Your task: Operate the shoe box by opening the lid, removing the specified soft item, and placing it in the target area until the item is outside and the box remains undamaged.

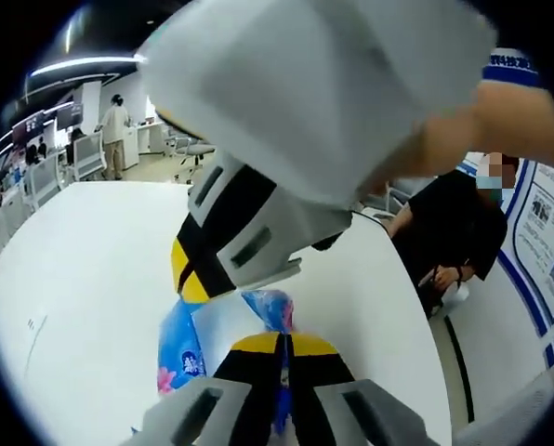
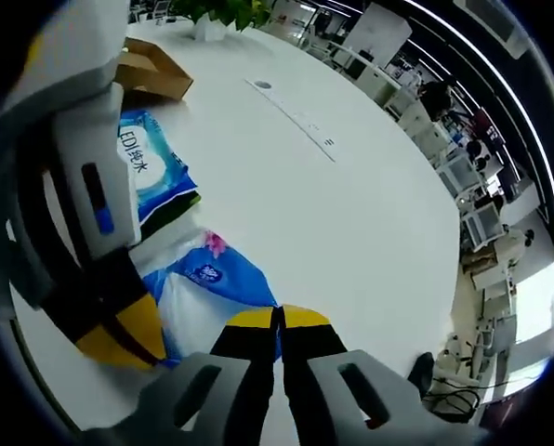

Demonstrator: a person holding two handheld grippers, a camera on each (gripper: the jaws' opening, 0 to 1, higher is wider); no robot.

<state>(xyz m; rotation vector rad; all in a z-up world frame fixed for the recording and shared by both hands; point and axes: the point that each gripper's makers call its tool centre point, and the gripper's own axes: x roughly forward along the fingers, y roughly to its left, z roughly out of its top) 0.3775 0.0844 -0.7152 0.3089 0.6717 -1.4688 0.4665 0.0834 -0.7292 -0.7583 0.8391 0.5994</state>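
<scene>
The soft item, a blue-and-white tissue pack (image 2: 207, 288), is out of the box and lies on the white desk (image 2: 351, 204), pinched at its near edge by the right tongs (image 2: 279, 321), whose jaws are clenched together on the wrapper. From those tongs the pack runs away and to the left, its long axis pointing toward a second pack (image 2: 151, 167) and the brown shoe box (image 2: 147, 70) beyond. The left tongs (image 1: 284, 346) likewise look clenched on the same pack (image 1: 217, 334). Both are equally near; releasing it here seems the likely next move.
</scene>
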